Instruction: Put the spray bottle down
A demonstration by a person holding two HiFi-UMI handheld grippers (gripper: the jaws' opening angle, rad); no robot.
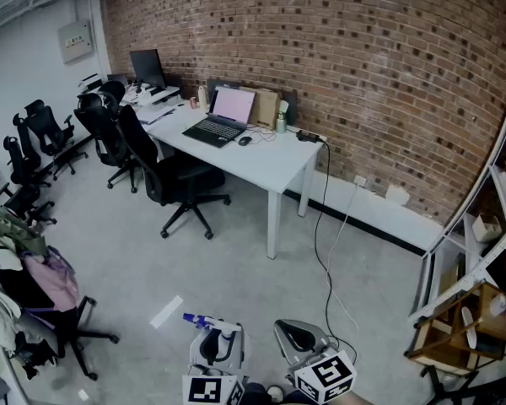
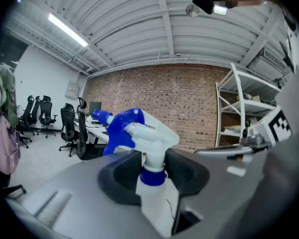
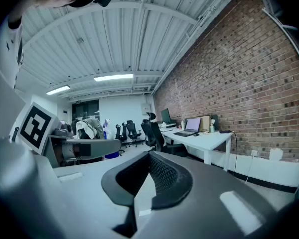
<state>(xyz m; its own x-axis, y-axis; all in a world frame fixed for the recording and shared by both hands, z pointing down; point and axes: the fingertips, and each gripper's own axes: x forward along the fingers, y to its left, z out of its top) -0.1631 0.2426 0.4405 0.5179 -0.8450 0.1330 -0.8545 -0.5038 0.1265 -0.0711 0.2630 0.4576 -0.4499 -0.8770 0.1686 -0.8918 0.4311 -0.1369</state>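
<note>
We carry spray bottle [image 2: 139, 131] in left tongs [image 2: 152, 166].
Left tongs pinch the bottle's neck, held over the floor [image 1: 236, 268], well apart from the worktop [image 1: 261, 163]; right tongs [image 3: 149, 173] pressed together, empty, farther from worktop too.

Left gripper [image 2: 152, 159] clamped tight; right gripper [image 3: 149, 162] closed.

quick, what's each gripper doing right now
Left gripper: closed on the spray bottle, fingers at its neck.
Right gripper: closed, holding nothing.
</note>
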